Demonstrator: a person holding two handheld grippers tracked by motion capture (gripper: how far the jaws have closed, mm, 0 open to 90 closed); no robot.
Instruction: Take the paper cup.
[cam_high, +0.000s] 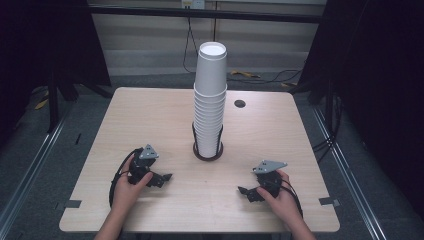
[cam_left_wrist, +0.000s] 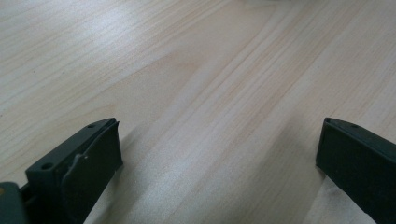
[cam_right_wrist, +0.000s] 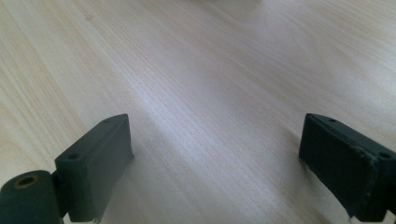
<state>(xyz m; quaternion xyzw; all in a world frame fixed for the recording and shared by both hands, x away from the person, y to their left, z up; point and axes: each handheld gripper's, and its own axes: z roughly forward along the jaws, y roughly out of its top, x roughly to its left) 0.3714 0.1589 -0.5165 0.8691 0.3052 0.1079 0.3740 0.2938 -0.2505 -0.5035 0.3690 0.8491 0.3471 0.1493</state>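
Left gripper (cam_high: 162, 178) rests low on the table (cam_high: 125, 125), jaws spread wide, nothing between them. In the left gripper view the two black fingers (cam_left_wrist: 88, 163) frame bare wood grain. The gripper points inward, toward the table's middle.

Right gripper (cam_high: 248, 192) sits likewise, jaws released and wide apart, nothing in them; in the right gripper view its fingers (cam_right_wrist: 100, 158) also flank plain wood. It points inward too, facing the left one across a bare stretch of tabletop.

Stack of white paper cups (cam_high: 210, 100): upright, tall, seated in a dark ring-shaped holder (cam_high: 207, 152). It stands beyond both sets of fingers, roughly midway between them, well apart from each. Nothing lies between either gripper and the stack.

Around: a small dark round hole (cam_high: 240, 103) in the tabletop, past the stack on the right gripper's side. Tape strips (cam_high: 72, 203) at the near table edges, outside each hand. Cables (cam_high: 270, 77) trail on the floor behind the table.

Hard to make out: the holder's lower wires merge with the cup shadows; the number of cups cannot be counted surely. A pale blur at the top edge of each gripper view is cut off; cannot tell what it is. The person's forearms are cut by the bottom of the high view.
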